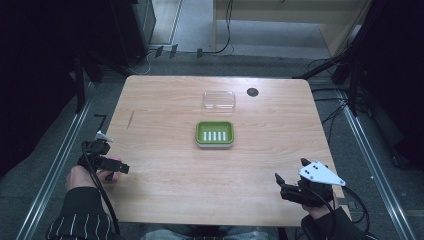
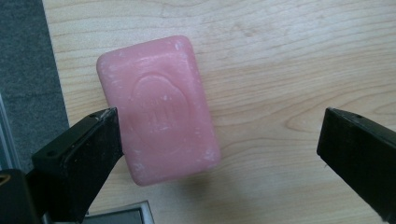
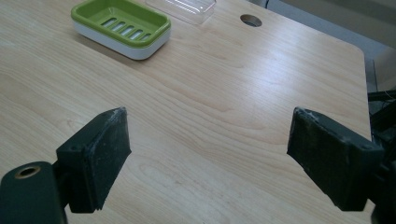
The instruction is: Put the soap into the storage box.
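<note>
Wooden table (image 1: 165, 165); spread left gripper (image 2: 219, 140) brackets pink rectangular soap bar (image 2: 159, 109), which touches one jaw; right gripper (image 3: 208, 158) gapes.

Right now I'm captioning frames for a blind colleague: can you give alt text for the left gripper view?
A pink soap bar lies on a wooden table between the open left tool's black jaws, touching the jaw on the view's left and well apart from the other.
</note>
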Demonstrator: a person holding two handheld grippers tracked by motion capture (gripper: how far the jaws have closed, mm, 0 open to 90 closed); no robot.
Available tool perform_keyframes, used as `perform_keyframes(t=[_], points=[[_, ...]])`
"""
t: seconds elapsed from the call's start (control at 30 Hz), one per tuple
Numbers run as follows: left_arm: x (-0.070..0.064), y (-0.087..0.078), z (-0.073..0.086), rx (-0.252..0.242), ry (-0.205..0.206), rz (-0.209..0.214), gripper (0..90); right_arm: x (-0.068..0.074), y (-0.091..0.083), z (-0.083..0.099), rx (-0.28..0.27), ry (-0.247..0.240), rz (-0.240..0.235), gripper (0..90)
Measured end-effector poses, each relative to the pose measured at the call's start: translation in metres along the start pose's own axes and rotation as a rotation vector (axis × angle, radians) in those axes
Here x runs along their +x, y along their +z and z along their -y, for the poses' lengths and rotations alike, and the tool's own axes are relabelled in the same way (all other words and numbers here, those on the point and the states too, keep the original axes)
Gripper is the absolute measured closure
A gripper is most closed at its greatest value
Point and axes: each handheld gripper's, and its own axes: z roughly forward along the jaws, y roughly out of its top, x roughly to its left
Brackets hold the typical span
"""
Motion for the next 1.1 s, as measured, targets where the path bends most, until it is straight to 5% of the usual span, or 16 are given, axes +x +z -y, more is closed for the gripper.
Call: perform_keyframes(t=[0.5,1.1], points=[[0.013,0.02,-0.009,0.028,-0.058,-0.034,0.4,0.0,0.0,0.0,0.0,0.002,0.001,13.5],[0.018,0.034,-0.014,0.063,-0.071,-0.065,3.2,-0.001,-0.001,0.001,0.0,0.005,0.002,13.5]])
